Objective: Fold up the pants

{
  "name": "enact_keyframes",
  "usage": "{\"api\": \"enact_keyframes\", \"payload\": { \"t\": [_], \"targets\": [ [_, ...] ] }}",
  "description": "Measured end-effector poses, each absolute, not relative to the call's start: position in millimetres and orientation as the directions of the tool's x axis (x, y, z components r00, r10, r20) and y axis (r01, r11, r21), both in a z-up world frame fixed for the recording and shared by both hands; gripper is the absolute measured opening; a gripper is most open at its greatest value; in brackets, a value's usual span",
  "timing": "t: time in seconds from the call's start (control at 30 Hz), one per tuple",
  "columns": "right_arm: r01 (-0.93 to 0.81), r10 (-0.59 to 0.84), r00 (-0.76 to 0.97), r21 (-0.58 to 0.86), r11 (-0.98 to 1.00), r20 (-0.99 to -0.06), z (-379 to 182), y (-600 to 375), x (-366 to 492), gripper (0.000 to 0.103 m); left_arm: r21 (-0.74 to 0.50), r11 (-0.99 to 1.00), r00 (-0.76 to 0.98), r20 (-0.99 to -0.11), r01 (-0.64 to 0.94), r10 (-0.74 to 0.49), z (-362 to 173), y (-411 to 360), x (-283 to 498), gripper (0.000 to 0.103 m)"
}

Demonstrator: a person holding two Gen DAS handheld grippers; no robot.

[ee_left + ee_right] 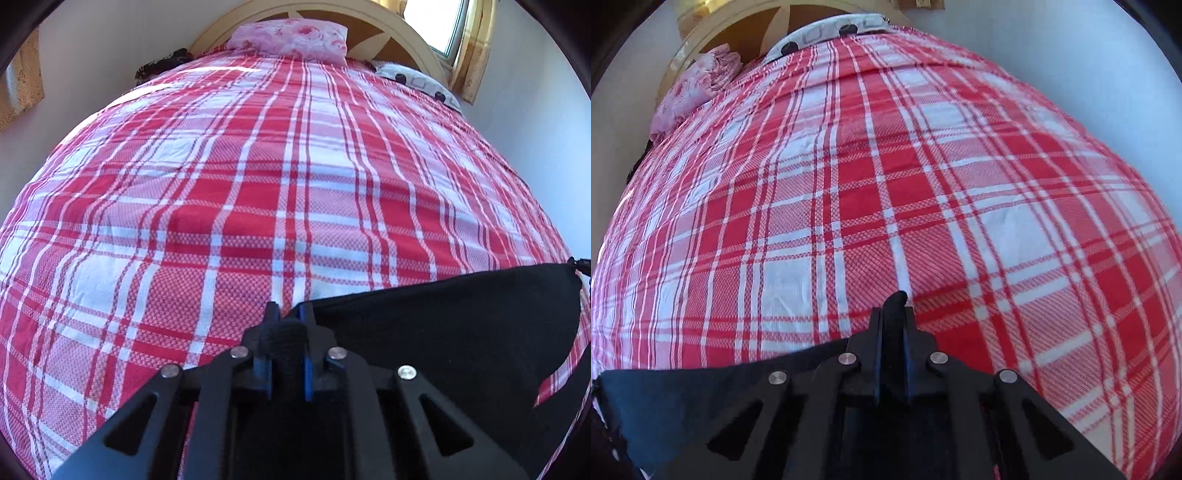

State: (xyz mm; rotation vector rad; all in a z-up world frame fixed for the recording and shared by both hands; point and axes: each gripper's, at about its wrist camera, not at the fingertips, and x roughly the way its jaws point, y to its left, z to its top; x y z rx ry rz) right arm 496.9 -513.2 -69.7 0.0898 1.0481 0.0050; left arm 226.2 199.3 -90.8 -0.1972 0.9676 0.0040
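Note:
The black pants (461,325) hang stretched between my two grippers above the near end of the bed. My left gripper (290,317) is shut on one corner of the pants, and the cloth runs off to the right. My right gripper (893,314) is shut on the other corner, with a tip of black cloth (897,297) poking out past the fingers. In the right wrist view the pants (683,398) run off to the left. The lower part of the pants is hidden below both grippers.
A bed with a red and white plaid cover (258,184) fills both views. A pink floral pillow (291,37) and a white spotted pillow (417,79) lie at the wooden headboard (399,33). A window (443,26) is at the far right; walls flank the bed.

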Motion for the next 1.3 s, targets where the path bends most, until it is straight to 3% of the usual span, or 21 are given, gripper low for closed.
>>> {"api": "enact_keyframes", "payload": {
  "t": [0.2,0.37,0.67,0.7,0.77,0.93,1.03,1.2,1.3],
  "targets": [
    [0.009,0.112,0.676,0.160,0.987,-0.729,9,-544,405,0.009,-0.274,0.961,0.701,-0.693,-0.042,-0.167,-45,213,194,0.011],
    [0.003,0.145,0.748,0.221,0.975,-0.647,41,-575,308,0.009,-0.365,0.931,0.760,-0.599,0.023,-0.254,-19,222,157,0.011],
    [0.105,0.137,0.656,0.269,0.957,-0.742,-24,-611,200,0.010,-0.440,0.885,0.766,-0.514,0.150,-0.385,-47,219,84,0.011],
    [0.134,0.125,0.636,0.268,0.954,-0.762,-34,-616,192,0.016,-0.440,0.885,0.761,-0.519,0.152,-0.389,-57,218,79,0.012],
    [0.197,0.057,0.629,0.231,0.953,-0.775,-41,-620,184,0.027,-0.437,0.888,0.749,-0.539,0.142,-0.386,-69,217,74,0.012],
    [0.347,-0.162,0.675,0.116,0.931,-0.719,-16,-606,155,0.029,-0.431,0.889,0.750,-0.536,0.151,-0.388,-82,212,65,0.012],
    [0.254,-0.183,0.728,0.012,0.967,-0.660,9,-548,140,0.030,-0.413,0.897,0.759,-0.529,0.160,-0.380,-80,210,63,0.012],
    [-0.192,0.136,0.722,-0.007,0.981,-0.678,3,-397,139,0.030,-0.376,0.911,0.768,-0.530,0.168,-0.360,-77,207,62,0.012],
    [-0.404,0.227,0.670,-0.091,0.910,-0.707,-20,-313,132,0.030,-0.321,0.929,0.775,-0.535,0.182,-0.336,-75,200,58,0.012]
  ]
}}
